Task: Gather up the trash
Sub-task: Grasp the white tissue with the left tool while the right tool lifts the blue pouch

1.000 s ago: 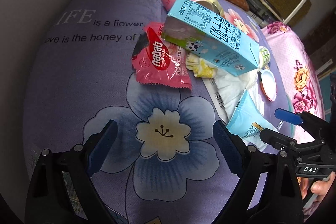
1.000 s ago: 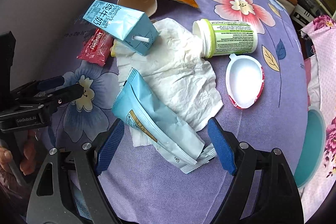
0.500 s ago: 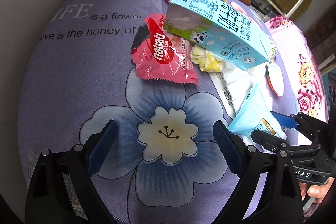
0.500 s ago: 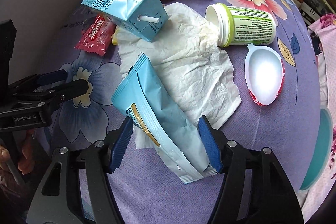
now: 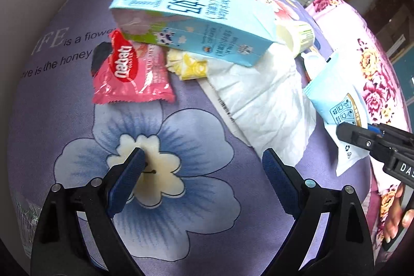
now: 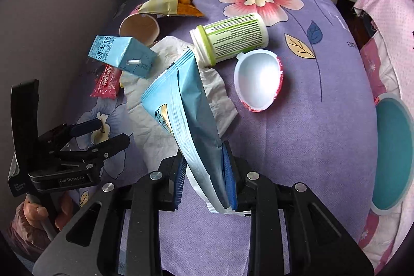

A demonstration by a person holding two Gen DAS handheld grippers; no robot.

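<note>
Blue pouch [image 6: 191, 105] between right tongs [image 6: 205, 179]

A purple flowered bedspread [image 6: 310, 146] meets a pink floral quilt [image 6: 388, 25] beside it.

Glossy plastic pouch [image 6: 191, 105]; crumpled white paper [image 6: 155, 131]; matt cloth [image 6: 297, 146].

Both wrist cameras looked steeply down, close over the purple bedspread [image 5: 64, 100], sharing the milk carton [image 6: 121, 56].
</note>
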